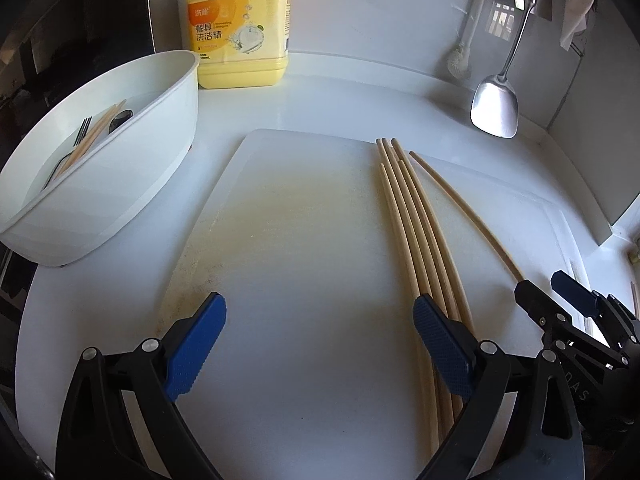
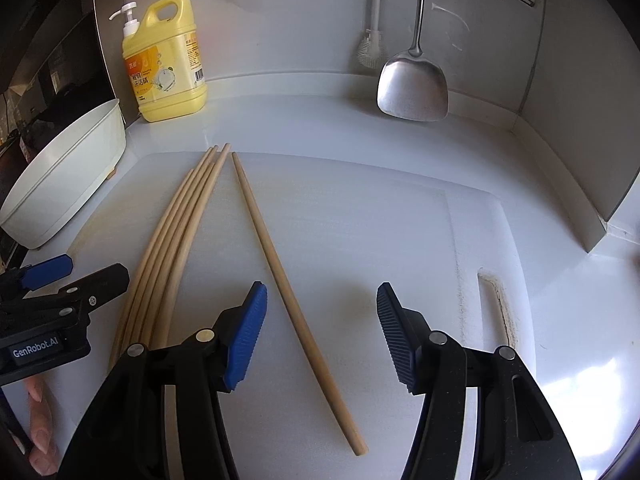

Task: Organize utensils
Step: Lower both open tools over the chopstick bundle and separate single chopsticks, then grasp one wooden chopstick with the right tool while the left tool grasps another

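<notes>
Several wooden chopsticks (image 1: 416, 232) lie bunched on a white cutting board (image 1: 300, 260), with one single chopstick (image 1: 464, 208) apart to their right. My left gripper (image 1: 320, 344) is open and empty above the board, its right finger over the bunch. In the right wrist view the bunch (image 2: 172, 248) lies left and the single chopstick (image 2: 280, 276) runs between the fingers of my open, empty right gripper (image 2: 320, 336). A white oval bin (image 1: 104, 152) at the left holds a fork, chopsticks and a spoon.
A yellow detergent bottle (image 1: 240, 28) stands at the back wall. A steel spatula (image 2: 414, 84) and a white brush (image 2: 372, 48) hang at the back right. A grey side wall (image 2: 580, 100) bounds the counter on the right.
</notes>
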